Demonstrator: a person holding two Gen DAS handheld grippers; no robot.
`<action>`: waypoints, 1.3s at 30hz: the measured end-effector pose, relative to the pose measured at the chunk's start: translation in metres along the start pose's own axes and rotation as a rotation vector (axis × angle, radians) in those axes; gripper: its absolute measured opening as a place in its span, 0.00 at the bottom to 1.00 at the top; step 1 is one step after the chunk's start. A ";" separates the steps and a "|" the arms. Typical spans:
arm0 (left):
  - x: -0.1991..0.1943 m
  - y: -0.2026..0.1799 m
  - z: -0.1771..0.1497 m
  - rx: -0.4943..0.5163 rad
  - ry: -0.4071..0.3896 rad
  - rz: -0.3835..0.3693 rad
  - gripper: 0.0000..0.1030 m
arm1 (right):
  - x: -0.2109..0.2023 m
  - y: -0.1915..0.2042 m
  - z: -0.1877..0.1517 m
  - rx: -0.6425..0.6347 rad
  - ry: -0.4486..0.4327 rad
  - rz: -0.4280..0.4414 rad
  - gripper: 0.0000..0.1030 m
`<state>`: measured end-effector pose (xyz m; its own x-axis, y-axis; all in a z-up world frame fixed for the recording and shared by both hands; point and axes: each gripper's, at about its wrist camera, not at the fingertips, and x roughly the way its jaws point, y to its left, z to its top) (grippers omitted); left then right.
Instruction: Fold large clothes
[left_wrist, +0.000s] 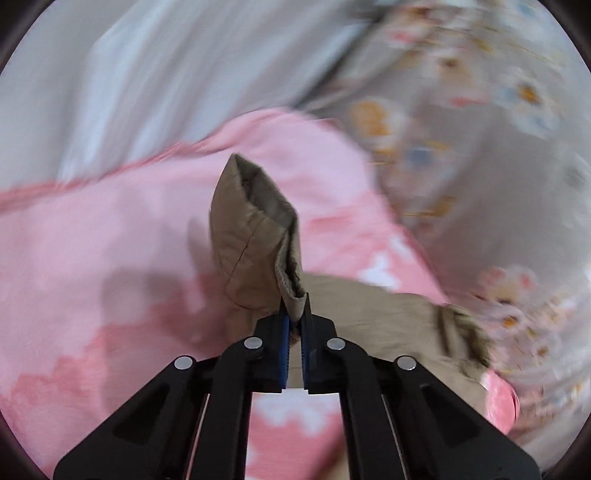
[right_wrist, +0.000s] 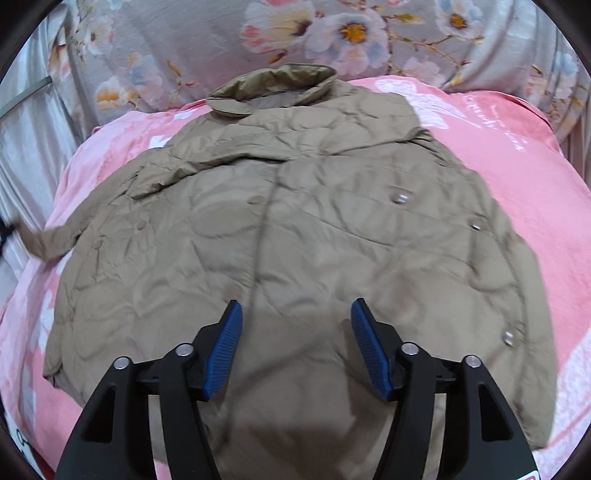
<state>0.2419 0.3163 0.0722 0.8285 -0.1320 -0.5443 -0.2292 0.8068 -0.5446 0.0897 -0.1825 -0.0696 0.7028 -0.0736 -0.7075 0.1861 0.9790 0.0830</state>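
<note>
left gripper (left_wrist: 295, 314) pinching a tan sleeve cuff (left_wrist: 255, 236), which sticks up ahead of the tips, probably lifted clear of the pink bedspread (left_wrist: 92, 258), though blur hides contact. right gripper (right_wrist: 295, 343) spread, empty, over the quilted tan jacket (right_wrist: 295, 206): collar far ahead, hem nearest, long axis running straight away. sleeve trailing left, nearer the left hand.

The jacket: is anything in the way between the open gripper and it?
Nothing visible. The right gripper hangs open straight over the tan jacket, with only air between. The jacket lies spread on the pink blanket. The left gripper is shut on the sleeve cuff.
</note>
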 end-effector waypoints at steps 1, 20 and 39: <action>-0.002 -0.019 0.002 0.035 -0.006 -0.021 0.03 | -0.002 -0.005 -0.001 0.006 0.001 -0.010 0.60; 0.063 -0.404 -0.225 0.637 0.314 -0.398 0.06 | -0.024 -0.117 0.005 0.195 -0.037 -0.098 0.60; 0.101 -0.223 -0.144 0.125 0.329 -0.374 0.91 | 0.015 -0.122 0.099 0.266 -0.095 0.088 0.61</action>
<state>0.3031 0.0400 0.0474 0.6329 -0.5829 -0.5095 0.1322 0.7298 -0.6708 0.1454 -0.3221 -0.0206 0.7832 -0.0200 -0.6214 0.2859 0.8991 0.3314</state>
